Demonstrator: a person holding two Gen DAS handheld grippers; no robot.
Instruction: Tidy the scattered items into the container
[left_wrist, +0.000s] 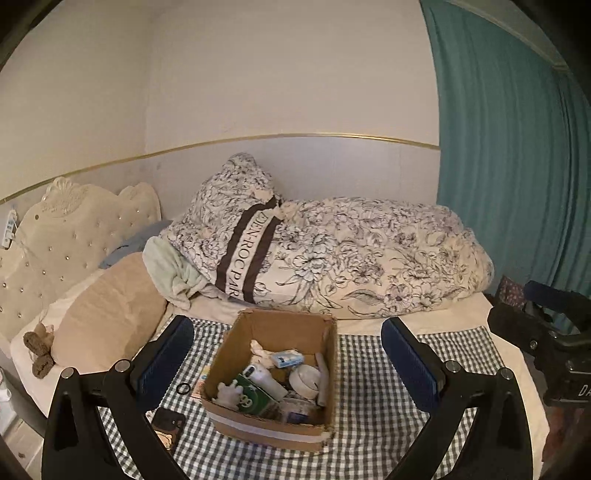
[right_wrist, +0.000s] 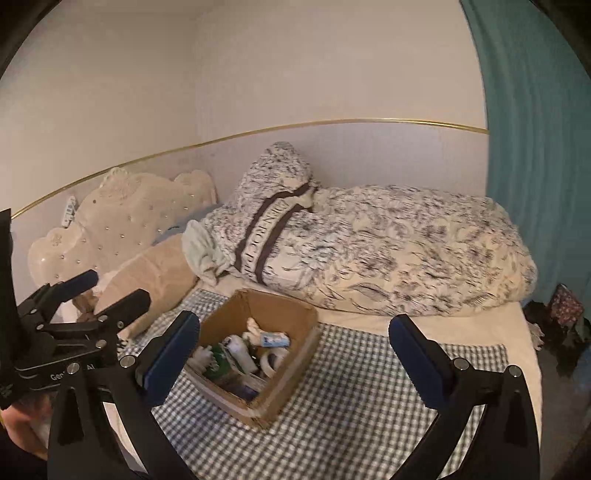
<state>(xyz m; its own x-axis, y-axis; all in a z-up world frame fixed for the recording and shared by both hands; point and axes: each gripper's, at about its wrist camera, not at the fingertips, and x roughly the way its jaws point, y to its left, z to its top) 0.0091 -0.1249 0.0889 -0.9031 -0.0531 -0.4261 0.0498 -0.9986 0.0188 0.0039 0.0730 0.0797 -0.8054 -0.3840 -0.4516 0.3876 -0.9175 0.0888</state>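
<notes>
We are looking down at an open brown cardboard box (left_wrist: 271, 373) sitting on a grey-and-white checked cloth (left_wrist: 369, 398) spread over the bed, and most of the tidying is looking done. Inside the box we are counting one green carton (left_wrist: 255, 398), one small white-and-blue packet (left_wrist: 287, 359), one roll of white tape (left_wrist: 304, 380), one white bottle (left_wrist: 264, 378) and a crumpled white wad (left_wrist: 260, 349); more is lying beneath, too jumbled to count.

We are judging a few pieces still outstanding on the cloth by the box's left side: one small black ring (left_wrist: 183, 388), one dark flat phone-like object (left_wrist: 168, 424), and a pale flat card (left_wrist: 201, 380) peeking out against the box wall.

Our left gripper (left_wrist: 288, 362) is hanging in front of the box with its two blue-padded fingers spread wide and nothing between them but the view of the box. Our right gripper (right_wrist: 293, 354) is likewise standing fully spread and carrying nothing, with the box below and left of its centre. So we are counting two grippers, both free, and one box, well filled.
</notes>
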